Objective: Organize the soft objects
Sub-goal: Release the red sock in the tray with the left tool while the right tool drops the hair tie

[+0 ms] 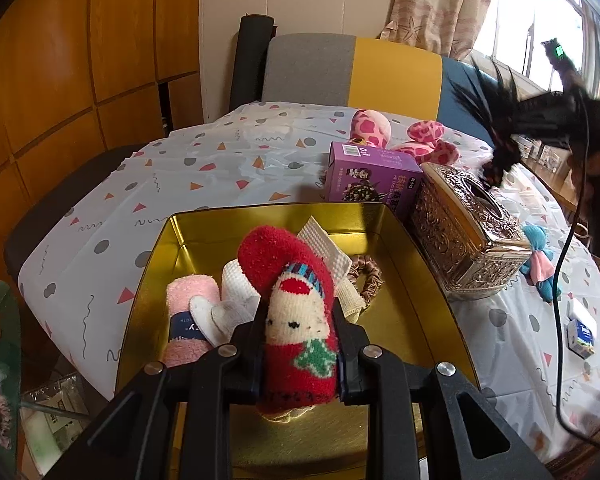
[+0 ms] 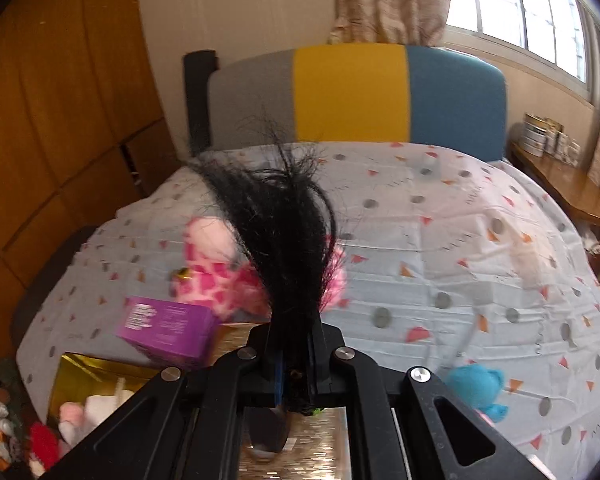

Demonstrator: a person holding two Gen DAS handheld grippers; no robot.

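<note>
A red sock [image 1: 296, 308] with a snowman face is grasped between the jaws of the left gripper [image 1: 300, 344] and is held over the gold tin [image 1: 424, 292], with its toe pointing toward the far wall of the tin. Inside the tin, a rolled pink towel [image 1: 188, 320] is seen by the left wall, a white roll [image 1: 240, 288] just beside it, a white waffle cloth [image 1: 324, 244] behind the sock, and a beige scrunchie [image 1: 370, 280] to the right of it. The tin is placed at the near left corner of the table [image 1: 204, 184], which is covered by a dotted cloth. A black tuft [image 2: 284, 240] of hair or feathers is clenched by the jaws of the right gripper [image 2: 296, 356] and is held in the air above the table, standing upward. Behind the tin a purple box [image 1: 374, 176] is found, and an ornate tissue box [image 1: 468, 232] is touching the right rim of the tin. A pink spotted plush [image 1: 404, 136] lies near the far edge, and a blue plush [image 2: 476, 390] lies toward the right edge. A small blue and white pack [image 1: 582, 330] lies near the right edge as well.
</note>
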